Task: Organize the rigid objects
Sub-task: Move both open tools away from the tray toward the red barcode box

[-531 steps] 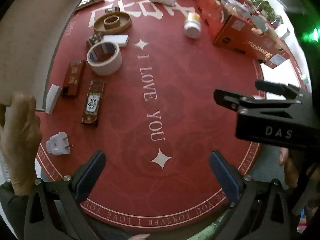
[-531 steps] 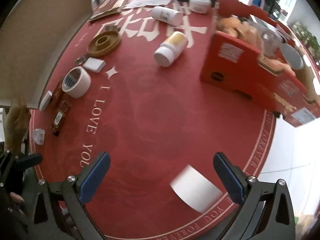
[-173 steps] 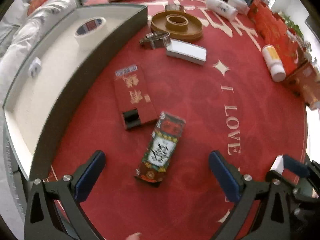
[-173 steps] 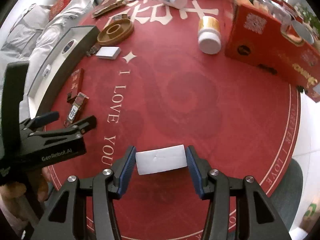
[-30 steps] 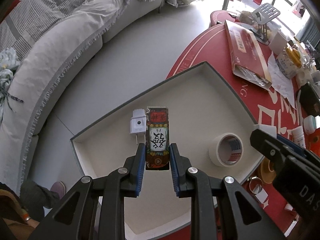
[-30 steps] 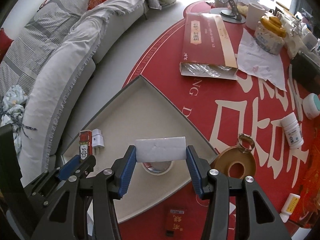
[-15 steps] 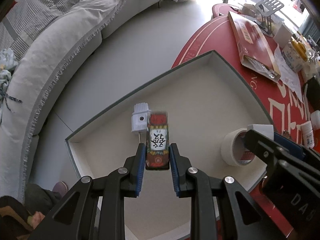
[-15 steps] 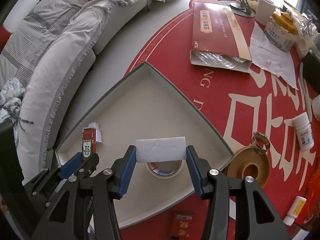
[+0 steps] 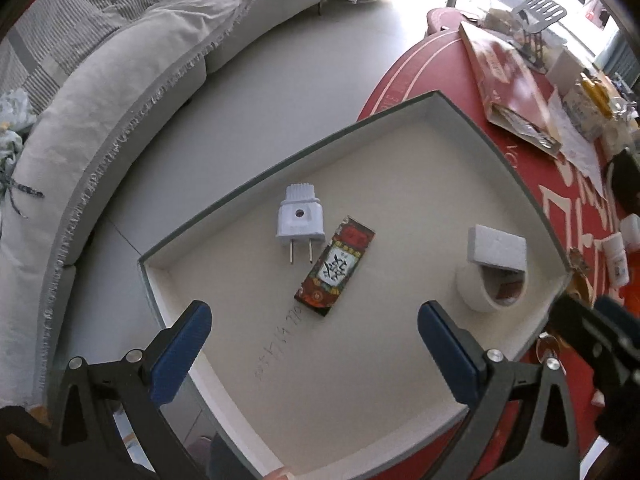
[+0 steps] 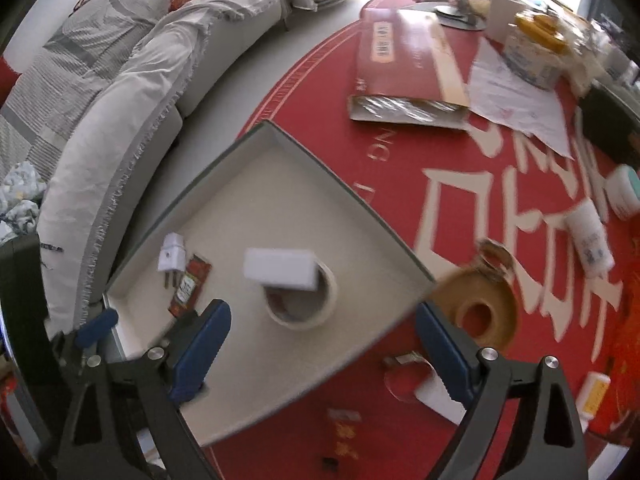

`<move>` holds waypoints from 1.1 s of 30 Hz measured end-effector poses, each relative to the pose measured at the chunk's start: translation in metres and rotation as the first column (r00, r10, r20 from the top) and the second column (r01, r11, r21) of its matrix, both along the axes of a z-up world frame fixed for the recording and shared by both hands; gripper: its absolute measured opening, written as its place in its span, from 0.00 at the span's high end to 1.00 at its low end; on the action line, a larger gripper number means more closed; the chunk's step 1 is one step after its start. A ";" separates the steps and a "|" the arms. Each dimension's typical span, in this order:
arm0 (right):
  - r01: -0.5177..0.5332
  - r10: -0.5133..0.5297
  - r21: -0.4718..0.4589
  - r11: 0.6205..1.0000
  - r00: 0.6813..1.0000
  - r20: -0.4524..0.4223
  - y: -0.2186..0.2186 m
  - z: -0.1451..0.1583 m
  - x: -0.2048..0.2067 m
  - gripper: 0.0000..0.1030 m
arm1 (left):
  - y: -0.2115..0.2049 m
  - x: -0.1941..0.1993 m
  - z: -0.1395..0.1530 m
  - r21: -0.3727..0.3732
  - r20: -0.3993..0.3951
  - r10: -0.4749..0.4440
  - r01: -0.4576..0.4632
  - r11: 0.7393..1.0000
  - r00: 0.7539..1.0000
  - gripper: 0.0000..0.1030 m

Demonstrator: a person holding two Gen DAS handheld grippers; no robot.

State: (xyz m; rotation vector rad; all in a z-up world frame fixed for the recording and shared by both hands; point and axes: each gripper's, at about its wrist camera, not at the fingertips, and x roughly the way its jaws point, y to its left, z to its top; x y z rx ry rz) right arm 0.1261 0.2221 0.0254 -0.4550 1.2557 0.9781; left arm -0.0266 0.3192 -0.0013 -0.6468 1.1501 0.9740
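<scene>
Left gripper (image 9: 312, 340): hovering over the near part of the tray (image 9: 400, 400), jaws standing wide apart, holding nothing and touching nothing. White plug (image 9: 299, 221): lying flat on the tray floor towards the left, its two prongs pointing at the gripper, long axis running near-to-far. Red patterned box (image 9: 335, 266): lying flat just right of the plug, its upper left corner beside the prongs, long axis tilting from near-left to far-right. Tape roll (image 9: 490, 290): sitting on its side near the tray's right corner. White block (image 10: 280, 269): resting across the top of the tape roll, long axis running left to right. Right gripper (image 10: 322, 344): hanging above the tray's right corner, jaws spread wide, gripping nothing. Brown ring dish (image 10: 476, 314): sitting on the red mat (image 10: 400, 160), just outside the tray.
</scene>
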 end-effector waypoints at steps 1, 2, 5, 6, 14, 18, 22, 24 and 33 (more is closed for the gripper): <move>0.012 -0.012 -0.001 1.000 1.000 0.001 -0.012 0.000 0.001 0.08 | -0.003 -0.001 0.002 0.004 0.005 -0.011 0.011 1.000 1.000 0.00; 0.024 -0.024 -0.003 1.000 1.000 0.003 -0.025 0.000 0.002 0.08 | -0.008 -0.002 0.004 0.002 0.019 -0.028 0.028 1.000 0.999 0.00; 0.077 -0.077 -0.023 0.997 0.997 0.011 -0.065 -0.007 0.008 0.08 | -0.027 -0.006 0.011 -0.010 0.067 -0.059 0.060 0.998 0.996 0.00; 0.104 -0.104 -0.038 0.994 0.995 0.010 -0.081 -0.011 0.010 0.08 | -0.037 -0.007 0.012 -0.007 0.074 -0.075 0.076 0.997 0.994 0.00; 0.279 -0.288 -0.141 0.950 0.956 -0.050 -0.161 -0.047 0.024 0.08 | -0.117 0.019 0.015 0.013 0.095 -0.240 0.240 0.971 0.966 0.00; 0.338 -0.345 -0.121 0.933 0.938 -0.039 -0.185 -0.042 0.030 0.08 | -0.143 0.043 -0.003 -0.006 0.047 -0.275 0.276 0.961 0.960 0.00; 0.353 -0.357 -0.125 0.927 0.934 -0.014 -0.215 -0.039 0.032 0.08 | -0.145 0.056 -0.023 -0.040 0.016 -0.240 0.240 0.970 0.971 0.00; 0.337 -0.341 -0.124 0.933 0.940 -0.011 -0.232 -0.038 0.030 0.08 | -0.144 0.061 -0.032 -0.050 -0.003 -0.227 0.227 0.973 0.974 0.00; 0.066 -0.063 -0.084 0.994 0.997 0.040 -0.237 -0.045 -0.029 0.08 | -0.152 0.077 -0.050 -0.047 -0.044 -0.245 0.243 0.969 0.969 0.00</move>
